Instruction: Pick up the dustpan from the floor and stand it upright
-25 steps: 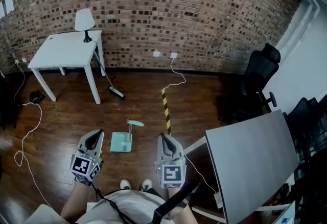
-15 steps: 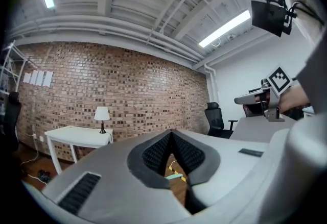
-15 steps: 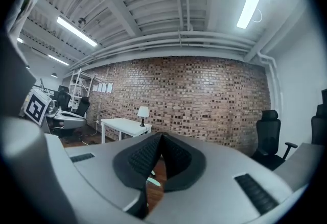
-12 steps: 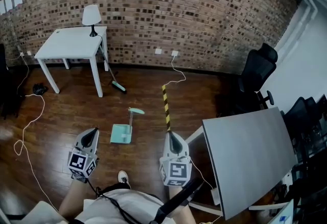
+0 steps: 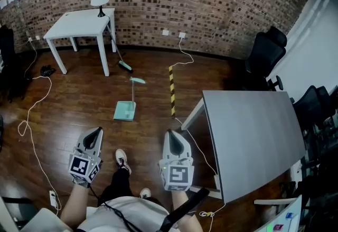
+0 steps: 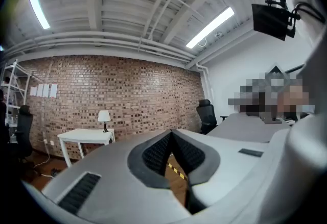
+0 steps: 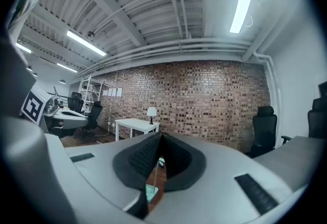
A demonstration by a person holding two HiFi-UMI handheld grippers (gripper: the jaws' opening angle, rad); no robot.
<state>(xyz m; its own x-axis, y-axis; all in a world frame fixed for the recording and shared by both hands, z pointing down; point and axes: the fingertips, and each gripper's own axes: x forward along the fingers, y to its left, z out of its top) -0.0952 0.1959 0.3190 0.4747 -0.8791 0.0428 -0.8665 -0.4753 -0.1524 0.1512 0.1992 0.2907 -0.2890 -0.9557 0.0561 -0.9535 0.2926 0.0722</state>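
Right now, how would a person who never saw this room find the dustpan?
Start at the brick wall and the white table before it, then come down the floor toward the viewer. The dustpan lies just left of the yellow-black stripe. Unlike the broom by the table, it is a flat mint square with a thin handle.

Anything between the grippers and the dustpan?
Nothing visible. Bare floor lies between the left gripper, the right gripper and the dustpan. The striped tape and grey table sit off to the side.
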